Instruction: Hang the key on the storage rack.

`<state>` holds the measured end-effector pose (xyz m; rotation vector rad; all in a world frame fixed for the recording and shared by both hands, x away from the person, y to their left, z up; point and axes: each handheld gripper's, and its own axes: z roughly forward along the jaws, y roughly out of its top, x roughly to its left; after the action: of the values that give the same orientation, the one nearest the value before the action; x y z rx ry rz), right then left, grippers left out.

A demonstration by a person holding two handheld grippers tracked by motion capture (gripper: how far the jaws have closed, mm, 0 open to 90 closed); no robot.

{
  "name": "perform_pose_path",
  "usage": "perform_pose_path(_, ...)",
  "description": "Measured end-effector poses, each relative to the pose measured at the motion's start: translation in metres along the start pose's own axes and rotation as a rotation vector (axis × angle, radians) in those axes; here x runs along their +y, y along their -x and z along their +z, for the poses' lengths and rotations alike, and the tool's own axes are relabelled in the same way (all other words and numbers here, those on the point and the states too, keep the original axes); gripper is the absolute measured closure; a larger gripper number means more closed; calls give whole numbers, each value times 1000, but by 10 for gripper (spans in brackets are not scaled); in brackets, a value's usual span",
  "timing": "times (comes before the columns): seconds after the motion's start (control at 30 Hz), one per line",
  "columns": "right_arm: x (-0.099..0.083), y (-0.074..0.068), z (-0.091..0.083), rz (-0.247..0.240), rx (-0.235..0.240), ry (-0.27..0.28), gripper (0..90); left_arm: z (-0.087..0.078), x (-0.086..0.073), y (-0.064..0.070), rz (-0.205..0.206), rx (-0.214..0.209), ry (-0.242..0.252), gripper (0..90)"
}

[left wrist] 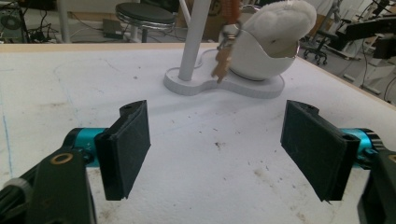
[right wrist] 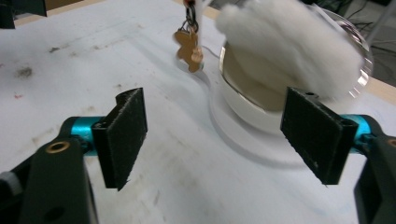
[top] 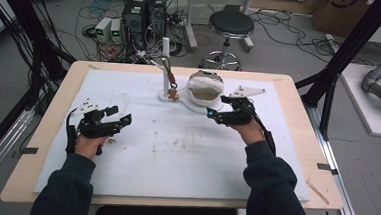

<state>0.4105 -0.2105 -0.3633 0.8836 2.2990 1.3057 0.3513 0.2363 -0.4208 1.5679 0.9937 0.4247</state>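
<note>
High view: right gripper (top: 214,112) beside bowl (top: 204,88).

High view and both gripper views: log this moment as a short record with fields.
surface: white mat on a wooden table
stand: white base with an upright post, at the mat's far middle
keys: hang beside the post, with a gingerbread-man charm
bowl: white, egg-shaped, on the base, with white fluff inside
right gripper: open, close to the bowl, holding nothing
left gripper: open, over the mat at the left, holding nothing
</note>
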Motion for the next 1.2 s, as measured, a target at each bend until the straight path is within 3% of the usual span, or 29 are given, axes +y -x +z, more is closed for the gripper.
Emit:
perform_pose_path(0.17,-34,8,-25,-16,-41,8,224,3,-1,2,12,-10,-5,200)
perform_pose_path(0.57,-102,14,-66,65,-123,-18,210,9,-2,11,45,-26,-29,208)
perform_pose_path(0.87,-110,20,-78,97,-167,10,210,9,-2,11,51,-19,-15,210)
perform_pose_path(1.2,-109,18,-81,97,-187,21,210,8,-1,14,66,-27,-20,210)
